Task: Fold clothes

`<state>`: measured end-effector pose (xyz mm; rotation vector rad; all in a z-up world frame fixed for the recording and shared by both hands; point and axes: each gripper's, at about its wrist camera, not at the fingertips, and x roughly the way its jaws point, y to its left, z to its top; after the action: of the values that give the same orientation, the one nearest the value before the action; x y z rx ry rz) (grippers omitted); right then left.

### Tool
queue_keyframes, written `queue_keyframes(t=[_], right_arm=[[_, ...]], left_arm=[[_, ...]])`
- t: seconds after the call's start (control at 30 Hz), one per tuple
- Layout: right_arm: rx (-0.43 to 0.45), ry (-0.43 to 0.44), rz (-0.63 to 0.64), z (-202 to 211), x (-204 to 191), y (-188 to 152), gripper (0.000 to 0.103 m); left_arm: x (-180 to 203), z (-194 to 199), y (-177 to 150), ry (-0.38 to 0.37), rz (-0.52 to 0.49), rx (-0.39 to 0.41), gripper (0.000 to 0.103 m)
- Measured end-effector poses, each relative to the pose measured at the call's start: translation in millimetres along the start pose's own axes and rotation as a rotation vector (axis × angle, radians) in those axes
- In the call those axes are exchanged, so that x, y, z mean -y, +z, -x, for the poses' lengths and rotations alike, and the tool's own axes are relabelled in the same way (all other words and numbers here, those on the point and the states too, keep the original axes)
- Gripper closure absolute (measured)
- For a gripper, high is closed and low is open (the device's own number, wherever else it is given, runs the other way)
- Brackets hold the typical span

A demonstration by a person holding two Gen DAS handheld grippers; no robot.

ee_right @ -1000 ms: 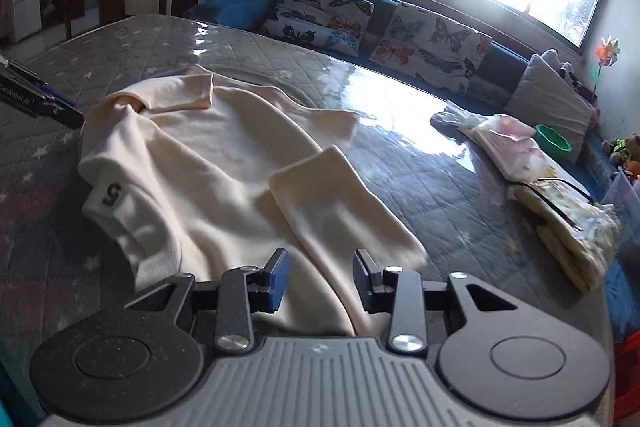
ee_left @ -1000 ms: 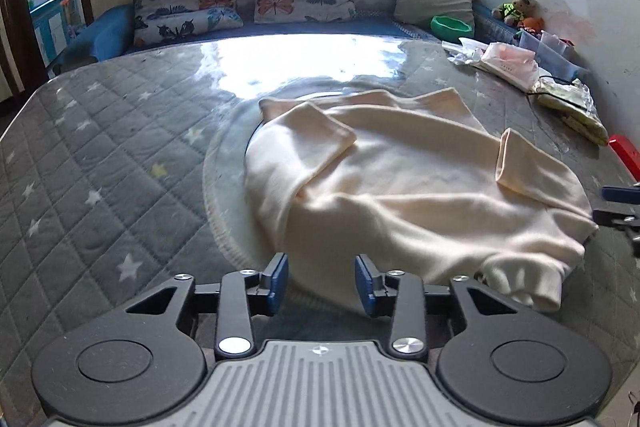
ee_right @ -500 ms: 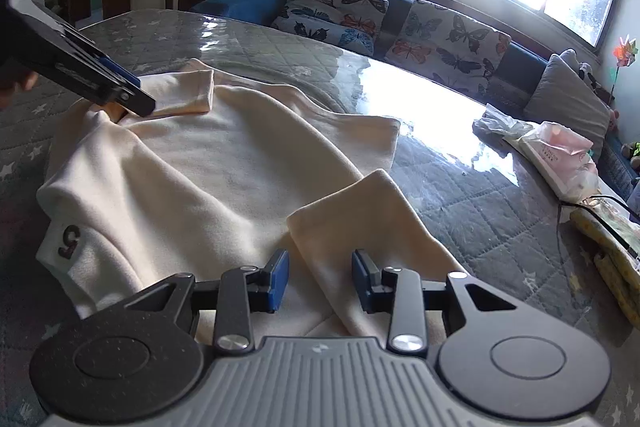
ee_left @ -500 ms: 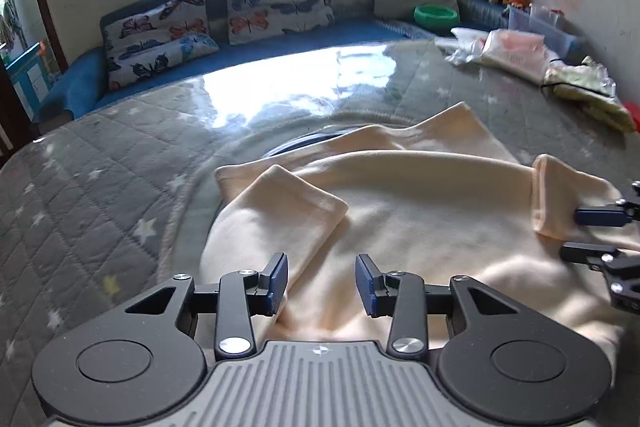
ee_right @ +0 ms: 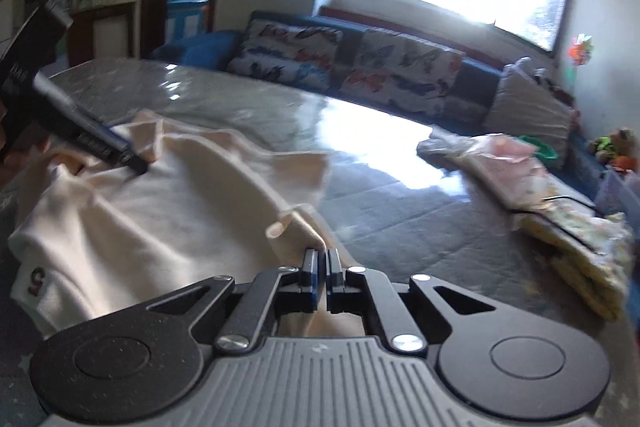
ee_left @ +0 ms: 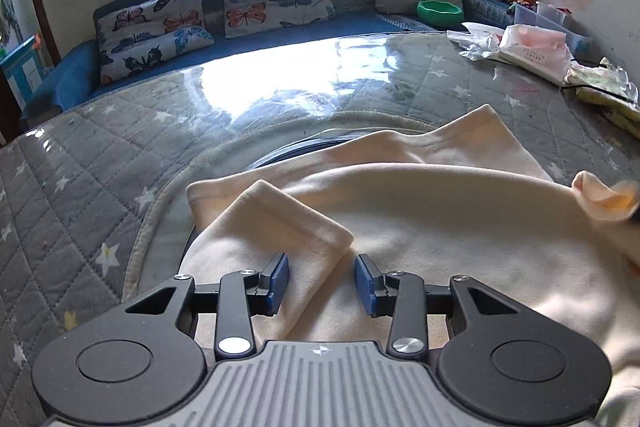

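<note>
A dark red "5" (ee_right: 37, 281) stood on a small patch at the hem of the cream sweater (ee_right: 160, 223), seen tilted in the right wrist view. Print on the left gripper's (ee_right: 138, 163) arm and on the pink packet (ee_left: 532, 53) was too blurred to read.

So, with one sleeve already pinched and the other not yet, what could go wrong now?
1. The right gripper has just closed on only the edge of the right sleeve cuff; a pull might slip it free.
2. The left gripper is open, straddling the left sleeve cuff over the cream sweater; closing may catch the body layer too.
</note>
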<state>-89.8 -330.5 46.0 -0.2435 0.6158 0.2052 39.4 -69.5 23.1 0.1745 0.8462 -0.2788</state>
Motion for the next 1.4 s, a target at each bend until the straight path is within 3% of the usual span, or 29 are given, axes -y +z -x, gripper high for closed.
queue_keyframes(t=[0.1, 0.23, 0.4, 0.57, 0.6, 0.67, 0.73, 0.83, 0.9, 1.07, 1.23, 1.4], right_arm=[[0.01, -0.091, -0.049, 11, 28, -3, 0.1], [-0.005, -0.229, -0.129, 22, 67, -18, 0.1], [-0.108, -0.34, -0.243, 18, 103, -47, 0.095], [-0.126, -0.346, -0.253, 22, 104, -63, 0.088], [-0.112, -0.335, -0.248, 25, 100, -61, 0.085], [-0.085, -0.315, -0.237, 31, 92, -57, 0.066], [-0.063, -0.271, -0.215, 38, 80, -50, 0.065], [-0.045, -0.188, -0.18, 44, 60, -42, 0.051], [-0.036, -0.118, -0.157, 49, 44, -37, 0.049], [-0.042, 0.067, -0.056, 56, 0, -32, 0.047], [-0.065, 0.196, 0.063, 64, -43, -36, 0.047], [-0.069, 0.249, 0.115, 71, -70, -44, 0.05]], left_arm=[[2, -1, 0, 0.009, -0.008, 0.014, 0.072], [-4, 3, 0, 0.008, 0.019, 0.035, 0.094], [-26, 24, -2, 0.011, 0.112, 0.097, 0.097], [-68, 72, -14, 0.057, 0.229, 0.187, 0.098], [-76, 83, -17, 0.067, 0.252, 0.206, 0.098], [-92, 104, -26, 0.093, 0.29, 0.24, 0.097], [-106, 122, -38, 0.124, 0.323, 0.263, 0.098], [-124, 145, -58, 0.175, 0.374, 0.282, 0.099], [-134, 155, -74, 0.214, 0.403, 0.282, 0.099], [-158, 156, -109, 0.292, 0.462, 0.194, 0.099], [-117, 158, -126, 0.193, 0.311, 0.121, 0.096], [-46, 162, -134, -0.035, 0.182, 0.092, 0.087]])
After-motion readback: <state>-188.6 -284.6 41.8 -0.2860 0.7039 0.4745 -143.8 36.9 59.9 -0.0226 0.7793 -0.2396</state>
